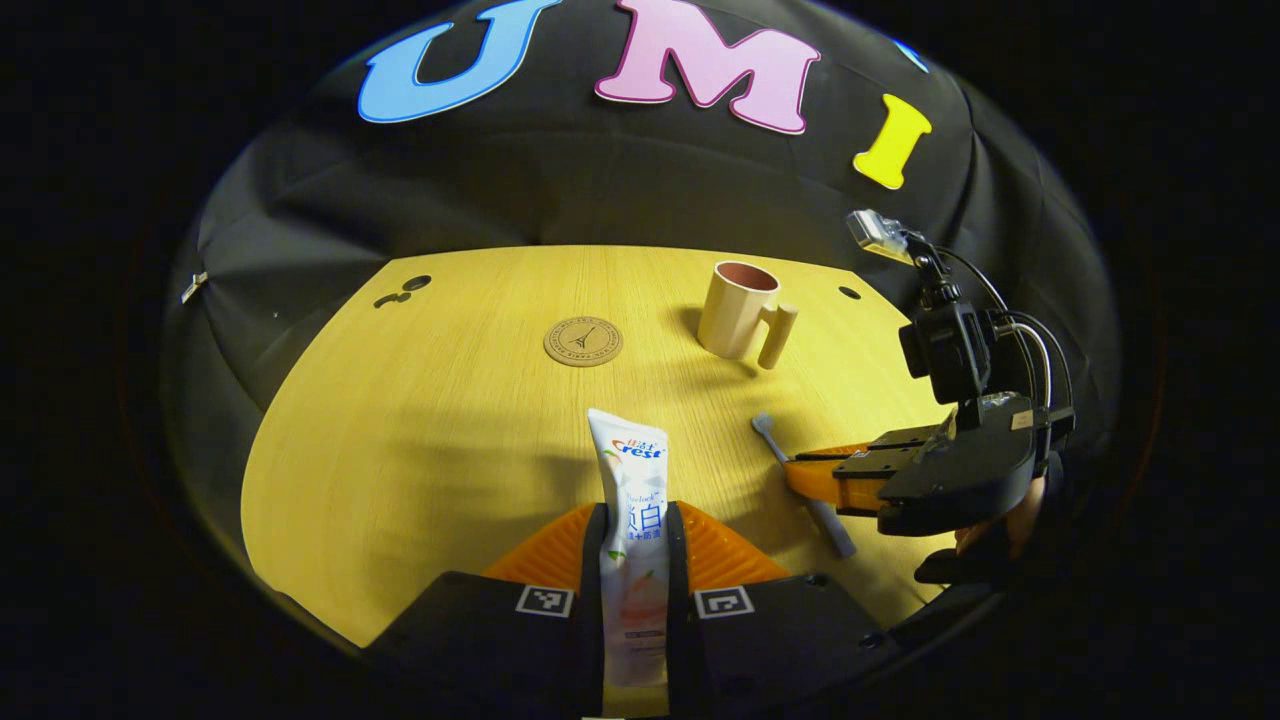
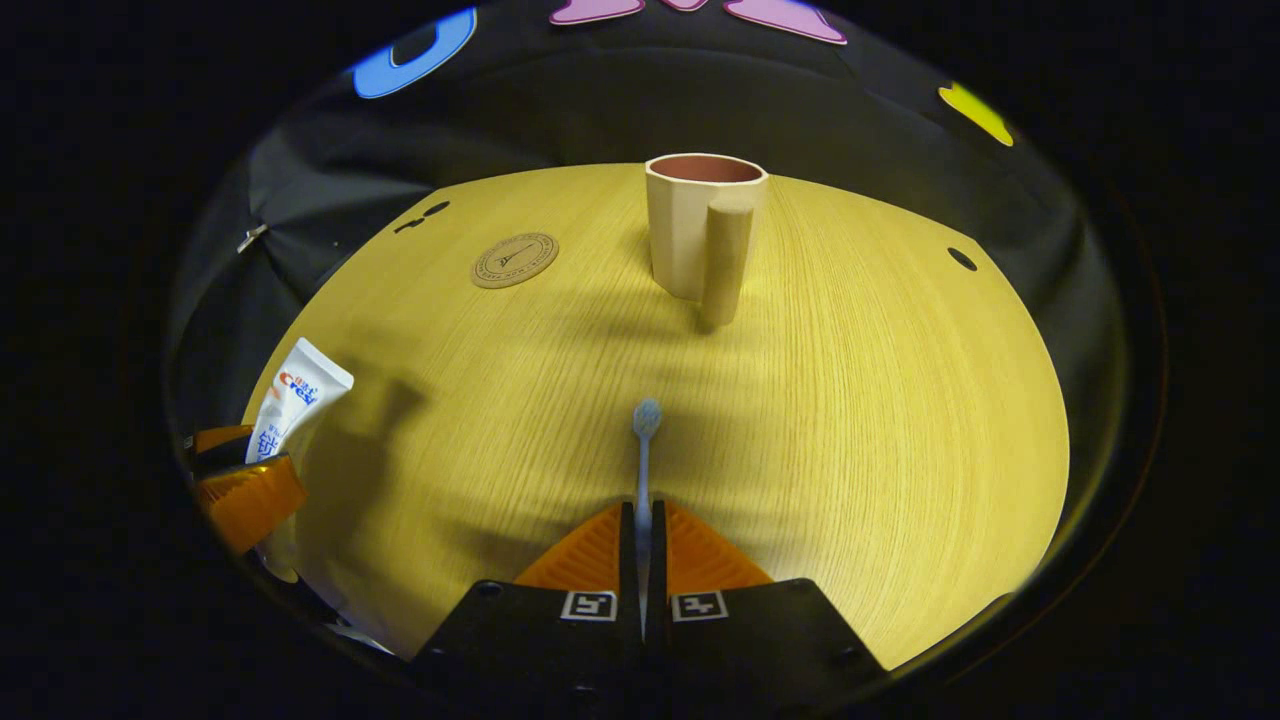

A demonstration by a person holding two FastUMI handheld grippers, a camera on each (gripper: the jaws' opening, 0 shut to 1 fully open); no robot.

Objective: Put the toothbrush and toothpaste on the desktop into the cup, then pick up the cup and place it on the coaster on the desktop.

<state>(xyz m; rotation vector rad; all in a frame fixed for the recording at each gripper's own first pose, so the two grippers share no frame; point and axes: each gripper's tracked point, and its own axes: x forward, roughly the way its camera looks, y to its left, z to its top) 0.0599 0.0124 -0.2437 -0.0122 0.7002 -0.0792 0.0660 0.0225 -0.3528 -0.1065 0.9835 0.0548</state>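
Both toothpaste (image 1: 633, 520) and toothbrush (image 2: 644, 455) point cupward (image 2: 705, 225).

Wooden table (image 1: 420, 440) stands against black cloth wall (image 1: 600, 190).

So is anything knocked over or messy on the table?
No, nothing stands out. The cup stands upright and empty-looking, the coaster lies flat, and each pair of tongs grips its item: toothpaste left, toothbrush right.
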